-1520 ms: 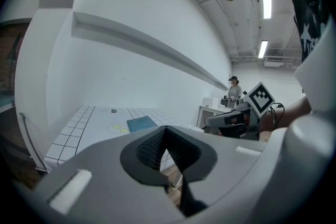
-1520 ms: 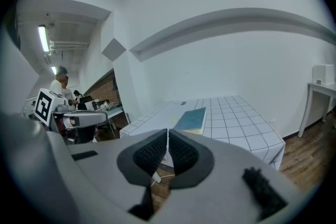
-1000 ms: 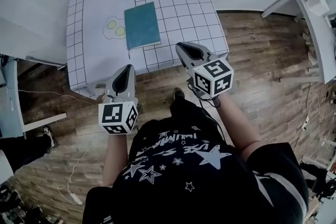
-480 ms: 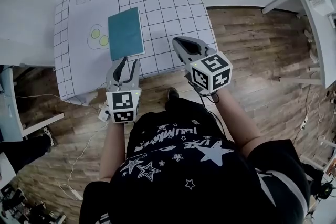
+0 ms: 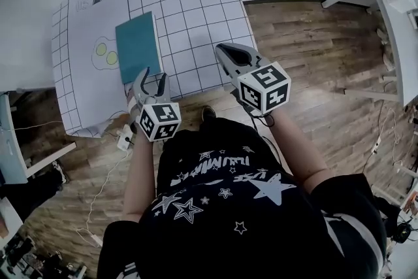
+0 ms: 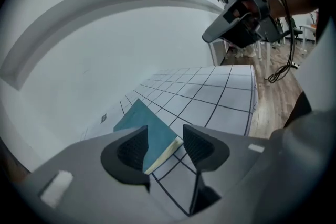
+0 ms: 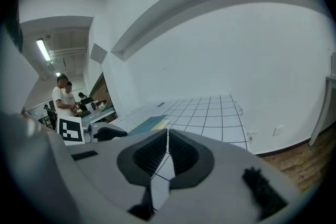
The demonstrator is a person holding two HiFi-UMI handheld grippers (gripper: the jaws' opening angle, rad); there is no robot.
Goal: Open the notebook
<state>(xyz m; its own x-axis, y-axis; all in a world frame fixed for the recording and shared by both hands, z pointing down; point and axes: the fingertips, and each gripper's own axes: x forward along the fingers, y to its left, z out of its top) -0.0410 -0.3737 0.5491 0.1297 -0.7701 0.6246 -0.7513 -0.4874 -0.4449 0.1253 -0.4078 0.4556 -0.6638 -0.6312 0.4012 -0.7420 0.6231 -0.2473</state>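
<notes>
We are opening the left gripper's (image 5: 152,78) empty fingers to catch the notebook's (image 5: 137,46) cover edge; the right gripper's (image 5: 223,50) fingers are pressed together.

The notebook (image 5: 137,46) is a thin, rectangular book with a plain teal cover — closed, lying flat with the cover up. It rests on the white tabletop (image 5: 196,3), left of centre and nearer the near edge than the far one. Its long sides run near to far at a slight tilt. Its left long edge lies just beside two yellow-green circles (image 5: 104,54) printed there, and its right part covers grid squares. Seen from low at the near end, cream page edges (image 6: 167,148) show along one side — the cover sits flush on them.
</notes>
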